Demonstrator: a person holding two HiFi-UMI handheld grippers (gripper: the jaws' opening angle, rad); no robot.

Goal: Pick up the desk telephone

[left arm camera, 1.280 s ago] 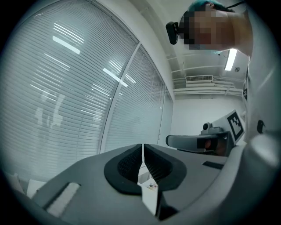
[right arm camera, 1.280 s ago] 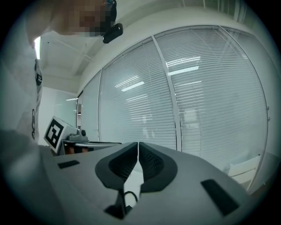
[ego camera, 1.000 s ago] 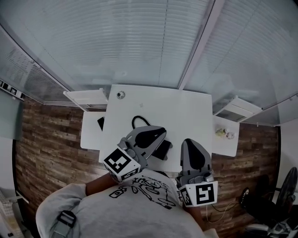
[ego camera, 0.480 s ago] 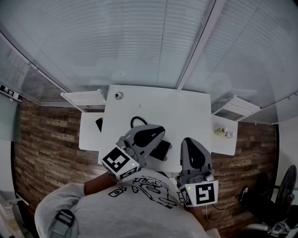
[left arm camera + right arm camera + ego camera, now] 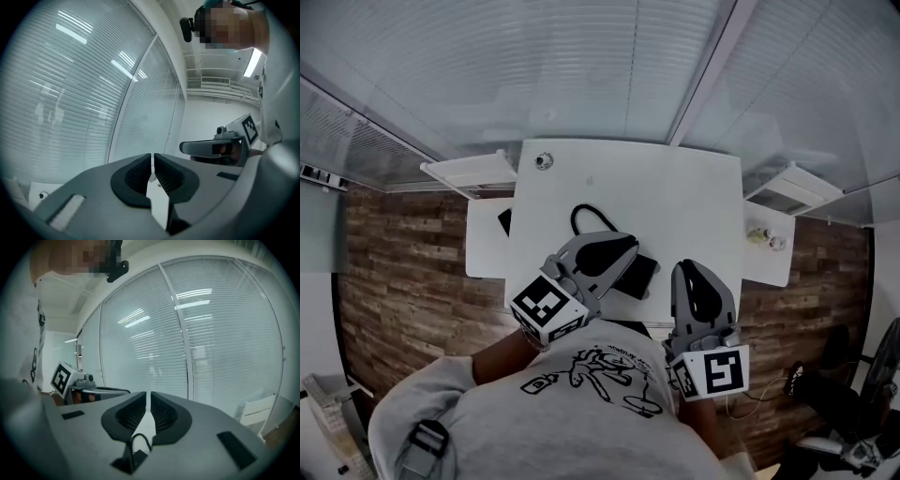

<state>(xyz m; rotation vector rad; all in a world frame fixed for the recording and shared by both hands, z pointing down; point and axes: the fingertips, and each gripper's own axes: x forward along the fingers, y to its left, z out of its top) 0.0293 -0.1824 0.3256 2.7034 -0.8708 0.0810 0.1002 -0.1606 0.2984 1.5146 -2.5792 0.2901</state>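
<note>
The black desk telephone (image 5: 637, 276) lies near the front edge of the white desk (image 5: 675, 206). Its cord loops (image 5: 584, 217) toward the back, and my left gripper hides most of the body. The left gripper (image 5: 626, 247) hovers over the phone, jaws shut and empty (image 5: 152, 158). My right gripper (image 5: 687, 270) hangs to the right of the phone above the desk's front edge, also shut with nothing in it (image 5: 148, 398). A bit of the cord (image 5: 140, 440) shows below the right jaws. Each gripper view shows the other gripper (image 5: 211, 147) (image 5: 82, 384) alongside.
A small round fitting (image 5: 544, 161) sits at the desk's back left corner. A low white side table (image 5: 485, 246) on the left carries a dark flat object (image 5: 503, 221). Another side table (image 5: 766, 258) on the right holds small items (image 5: 764, 237). Blinds cover the glass wall behind.
Both grippers have sunk a little toward the desk, side by side. Their jaws have stayed shut and the telephone has not moved.
</note>
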